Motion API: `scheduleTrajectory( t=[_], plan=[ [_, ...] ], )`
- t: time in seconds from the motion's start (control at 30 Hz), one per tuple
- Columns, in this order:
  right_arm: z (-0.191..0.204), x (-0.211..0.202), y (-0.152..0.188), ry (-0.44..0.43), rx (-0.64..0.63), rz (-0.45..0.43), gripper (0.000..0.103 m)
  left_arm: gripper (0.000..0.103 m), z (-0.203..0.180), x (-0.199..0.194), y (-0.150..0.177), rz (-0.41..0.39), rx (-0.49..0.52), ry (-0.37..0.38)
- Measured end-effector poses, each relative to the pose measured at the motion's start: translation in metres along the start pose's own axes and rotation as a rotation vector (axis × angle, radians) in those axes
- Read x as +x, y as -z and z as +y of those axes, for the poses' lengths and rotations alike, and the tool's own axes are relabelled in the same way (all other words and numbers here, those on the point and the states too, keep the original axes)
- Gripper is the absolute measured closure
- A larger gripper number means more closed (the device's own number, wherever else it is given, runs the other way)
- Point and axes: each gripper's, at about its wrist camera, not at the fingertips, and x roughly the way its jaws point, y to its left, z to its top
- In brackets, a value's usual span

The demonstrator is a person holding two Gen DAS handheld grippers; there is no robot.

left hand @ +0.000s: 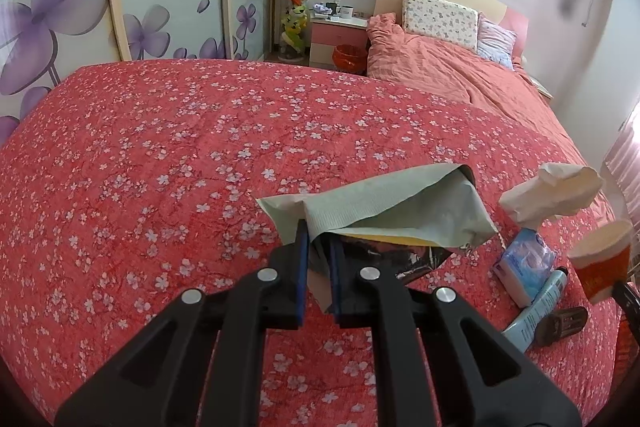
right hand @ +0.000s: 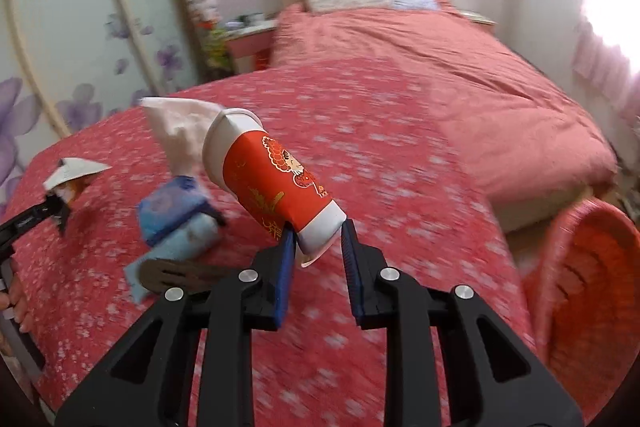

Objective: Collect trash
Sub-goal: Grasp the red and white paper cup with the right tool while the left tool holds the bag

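left tongs (left hand: 318, 247): jaws pinched tight on the near edge of a pale green bag (left hand: 384, 203), the kind with a silvery lining. something yellow and dark shows in its mouth.

green bag: thin, floppy, near weightless i'd guess. the edge grip works but it will droop and swing, and whatever's inside could slide out if the open end tips down.

bed (left hand: 160, 147): red floral cover, soft and saggy, so anything on it sinks in a bit.

leftover pile: to the right of the bag in the left view sit a crumpled tissue (left hand: 552, 193), a blue tissue pack (left hand: 524, 263), a light blue tube (left hand: 538, 307) and a dark slotted thing i can't name, all close together.

tissue: soft, weighs nothing, pinch it anywhere.

tube: smooth and round, probably slippery, grab across the middle.

right tongs (right hand: 318, 239): jaws narrow, around the base end of a red paper cup (right hand: 272, 179) that's up off the bed, tilted with its rim pointing away. the left pad is on the cup wall; the right pad shows a sliver of gap, so i can't tell how firm the hold is. picture's blurry too.

cup: light, thin walled, crushes easy. the base is the stiffest part so that's the sensible place to hold.

basket (right hand: 588, 275): red woven one, down at the far right beside the bed, open top. looks like where the trash goes.
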Motion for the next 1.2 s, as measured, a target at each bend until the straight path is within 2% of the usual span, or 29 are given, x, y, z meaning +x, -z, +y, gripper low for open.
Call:
scheduleTrajectory(
  t=[0.07, 0.1, 0.13, 0.2, 0.43, 0.47, 0.5, 0.57, 0.73, 0.8, 0.87, 0.9, 0.93, 1.0, 1.07, 1.1, 1.13, 1.17, 1.2],
  plan=[
    [-0.004, -0.003, 0.006, -0.029, -0.006, -0.002, 0.078, 0.092, -0.002, 0.0, 0.001, 0.003, 0.003, 0.0],
    [-0.004, -0.002, 0.007, -0.028, -0.016, -0.003, 0.069, 0.092, -0.003, 0.0, 0.001, 0.004, 0.004, 0.0],
    [-0.003, 0.0, 0.008, -0.016, -0.035, -0.014, 0.052, 0.092, -0.004, 0.001, 0.001, 0.006, 0.005, 0.0],
    [0.001, 0.002, 0.007, -0.009, -0.063, -0.036, 0.045, 0.092, -0.006, 0.001, 0.002, 0.011, 0.004, 0.003],
    [0.001, 0.024, -0.005, -0.036, -0.109, -0.029, 0.045, 0.092, -0.015, 0.002, 0.002, 0.016, 0.018, 0.005],
    [-0.001, 0.029, -0.006, -0.043, -0.099, -0.012, 0.049, 0.092, -0.016, 0.003, 0.002, 0.017, 0.021, 0.006],
    [0.0, 0.031, -0.006, -0.039, -0.096, -0.013, 0.06, 0.092, -0.018, 0.003, 0.002, 0.019, 0.021, 0.006],
    [0.002, 0.031, -0.005, -0.043, -0.101, 0.001, 0.072, 0.092, -0.02, 0.003, 0.002, 0.019, 0.024, 0.008],
    [0.006, 0.024, 0.002, -0.046, -0.115, -0.014, 0.078, 0.092, -0.025, 0.002, 0.004, 0.018, 0.033, 0.013],
    [0.006, 0.023, 0.004, -0.032, -0.113, -0.024, 0.078, 0.092, -0.026, 0.002, 0.004, 0.019, 0.036, 0.015],
    [0.009, 0.023, 0.004, 0.0, -0.115, -0.036, 0.063, 0.092, -0.027, 0.003, 0.005, 0.023, 0.037, 0.017],
    [0.01, 0.023, 0.004, 0.005, -0.113, -0.036, 0.047, 0.092, -0.028, 0.003, 0.006, 0.024, 0.038, 0.018],
    [0.011, 0.025, 0.004, 0.006, -0.111, -0.035, 0.041, 0.092, -0.03, 0.003, 0.007, 0.024, 0.038, 0.017],
    [0.016, 0.03, 0.004, 0.014, -0.124, -0.024, 0.041, 0.092, -0.03, 0.003, 0.007, 0.024, 0.039, 0.017],
    [0.023, 0.033, 0.004, 0.06, -0.158, -0.025, 0.04, 0.092, -0.03, 0.003, 0.007, 0.025, 0.038, 0.018],
    [0.026, 0.035, 0.004, 0.084, -0.173, -0.027, 0.043, 0.092, -0.029, 0.003, 0.007, 0.026, 0.037, 0.018],
    [0.026, 0.035, 0.003, 0.103, -0.177, -0.029, 0.051, 0.092, -0.029, 0.003, 0.008, 0.026, 0.037, 0.018],
    [0.025, 0.035, 0.002, 0.117, -0.175, -0.031, 0.055, 0.092, -0.028, 0.003, 0.008, 0.027, 0.037, 0.019],
    [0.02, 0.033, 0.001, 0.104, -0.156, -0.03, 0.059, 0.092, -0.028, 0.002, 0.009, 0.027, 0.037, 0.019]
  ],
)
